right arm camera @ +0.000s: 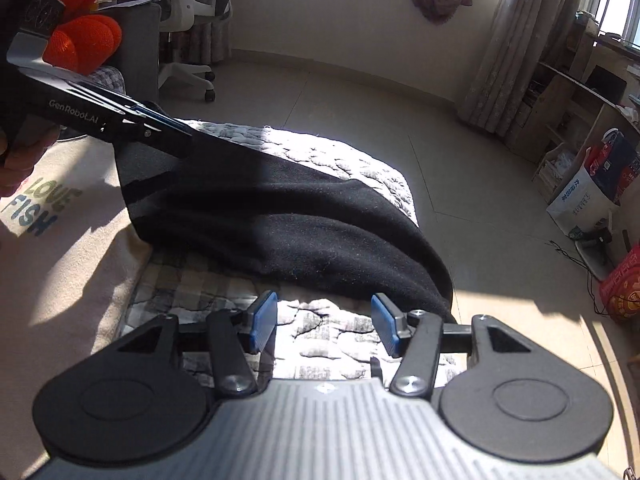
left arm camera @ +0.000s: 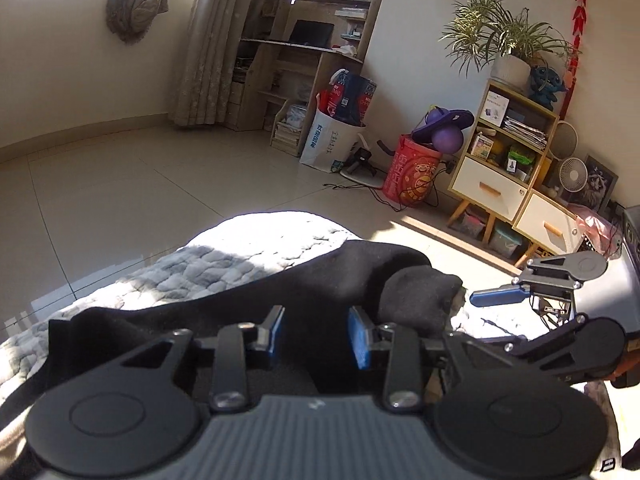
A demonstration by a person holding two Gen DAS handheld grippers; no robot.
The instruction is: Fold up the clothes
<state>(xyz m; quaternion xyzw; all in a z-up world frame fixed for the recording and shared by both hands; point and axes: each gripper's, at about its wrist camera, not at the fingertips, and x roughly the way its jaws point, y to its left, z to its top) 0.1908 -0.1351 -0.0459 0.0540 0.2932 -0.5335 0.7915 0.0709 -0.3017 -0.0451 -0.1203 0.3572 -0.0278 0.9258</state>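
A black garment [right arm camera: 280,216] lies bunched across a grey quilted blanket [right arm camera: 320,328], one rolled end [left arm camera: 420,300] at its right side. In the left wrist view my left gripper [left arm camera: 318,334] is open just above the black cloth, its blue pads [left arm camera: 360,338] apart and not pressing on it. From the right wrist view, the left gripper [right arm camera: 160,128] meets the garment's raised far-left edge. My right gripper [right arm camera: 324,322] is open over the quilt, near the garment's near edge, with nothing between its fingers. It also shows as the right gripper [left arm camera: 532,312] beside the rolled end.
The quilt lies on a beige mat [right arm camera: 48,240] printed "LOVE FISH", on a tiled floor [left arm camera: 120,184]. A hand [right arm camera: 16,160] holds the left gripper, with an orange plush thing [right arm camera: 84,36] behind it. A cabinet [left arm camera: 504,168], bags [left arm camera: 332,140] and an office chair [right arm camera: 192,20] line the walls.
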